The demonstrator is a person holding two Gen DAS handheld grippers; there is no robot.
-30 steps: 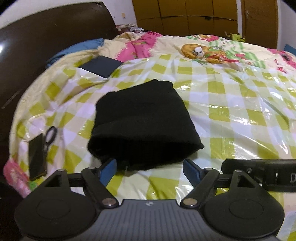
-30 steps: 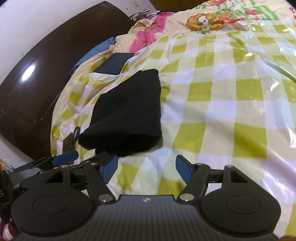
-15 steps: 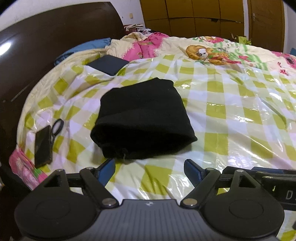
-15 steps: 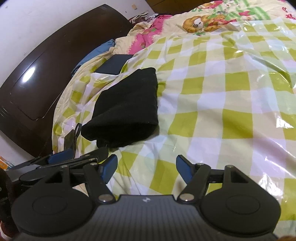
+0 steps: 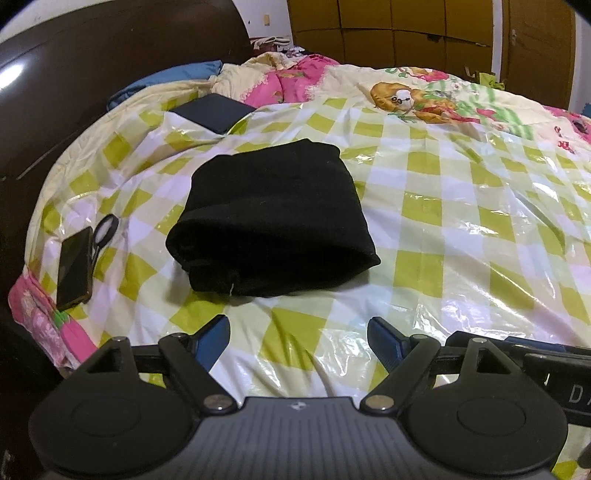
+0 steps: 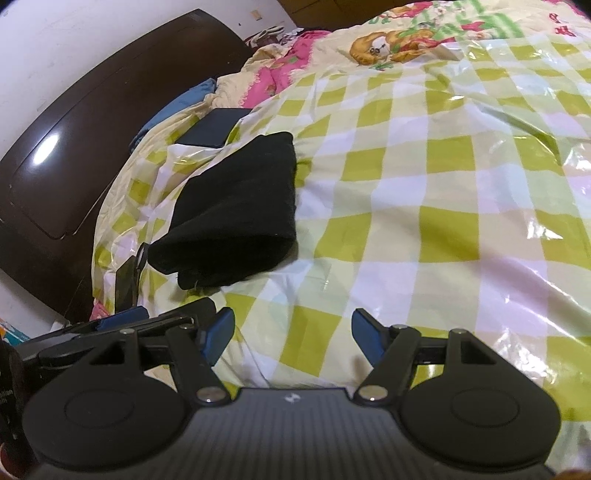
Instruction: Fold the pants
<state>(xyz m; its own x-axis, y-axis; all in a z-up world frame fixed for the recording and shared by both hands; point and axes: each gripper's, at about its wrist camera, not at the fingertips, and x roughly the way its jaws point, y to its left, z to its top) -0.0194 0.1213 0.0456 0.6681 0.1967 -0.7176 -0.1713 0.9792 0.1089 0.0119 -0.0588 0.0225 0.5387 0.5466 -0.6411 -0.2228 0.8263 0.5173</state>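
Note:
The black pants (image 5: 273,218) lie folded into a compact bundle on the green-and-white checked plastic sheet (image 5: 461,229) over the bed. They also show in the right wrist view (image 6: 240,218), up and to the left. My left gripper (image 5: 299,339) is open and empty, held back from the bundle's near edge. My right gripper (image 6: 291,332) is open and empty, to the right of the left one, over bare sheet. The left gripper's tips show at the lower left of the right wrist view (image 6: 155,317).
A phone (image 5: 74,269) and scissors (image 5: 103,232) lie at the sheet's left edge. A dark flat item (image 5: 214,112) lies beyond the pants. A dark wooden headboard (image 5: 92,74) runs along the left. Floral bedding (image 5: 424,96) and wooden wardrobe doors (image 5: 406,33) are at the back.
Both grippers have drawn back and risen from the folded pants, which now look smaller and farther away. The pants have not moved. Both grippers stay open.

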